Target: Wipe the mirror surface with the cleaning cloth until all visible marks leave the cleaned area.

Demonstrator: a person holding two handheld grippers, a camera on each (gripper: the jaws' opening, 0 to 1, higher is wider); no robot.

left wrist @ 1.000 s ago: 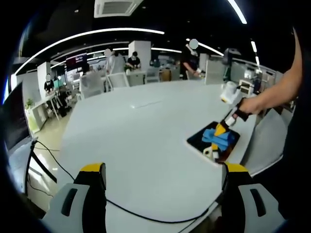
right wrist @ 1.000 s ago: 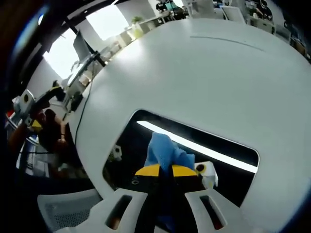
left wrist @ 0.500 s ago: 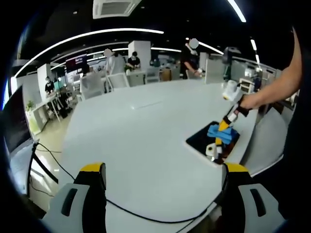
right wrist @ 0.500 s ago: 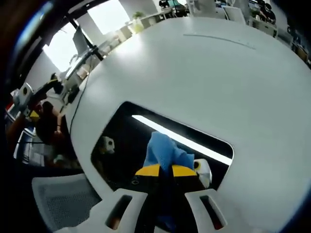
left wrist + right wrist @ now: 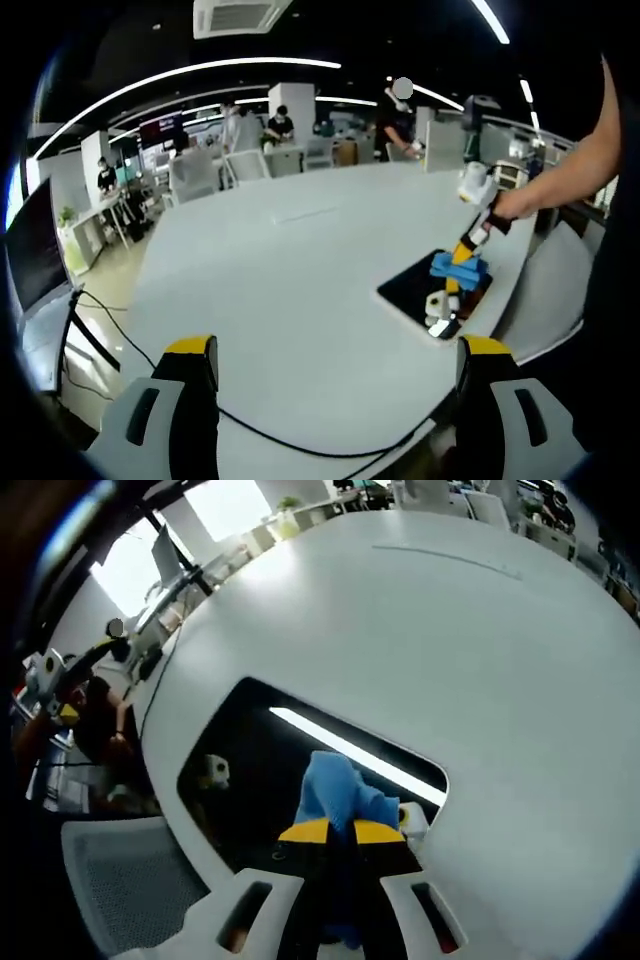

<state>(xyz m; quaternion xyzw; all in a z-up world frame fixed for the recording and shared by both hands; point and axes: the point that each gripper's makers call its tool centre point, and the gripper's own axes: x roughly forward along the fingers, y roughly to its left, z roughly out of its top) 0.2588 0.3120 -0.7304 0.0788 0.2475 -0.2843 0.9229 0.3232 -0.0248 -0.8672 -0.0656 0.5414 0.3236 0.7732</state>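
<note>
A dark rectangular mirror [image 5: 250, 760] lies flat on the white table [image 5: 450, 630], reflecting a ceiling light strip. My right gripper [image 5: 341, 831] is shut on a blue cleaning cloth [image 5: 338, 790], which presses on the mirror near its right end. In the left gripper view the mirror [image 5: 410, 290] sits near the table's right edge, with the blue cloth [image 5: 455, 267] and the right gripper [image 5: 464, 252] on it. My left gripper [image 5: 335, 355] is open, hovering over the table's near edge, well left of the mirror, its yellow-tipped fingers [image 5: 190, 350] wide apart with nothing between them.
A black cable [image 5: 250, 430] runs across the table's near edge. Several people sit or stand at desks [image 5: 270, 130] at the back of the office. A grey mesh chair [image 5: 120, 880] stands beside the table below the mirror. A monitor [image 5: 30, 250] is at far left.
The right gripper has slid the cloth along the mirror toward its right end; the mirror now sits further left in the right gripper view. The left gripper stays open and nearly still.
</note>
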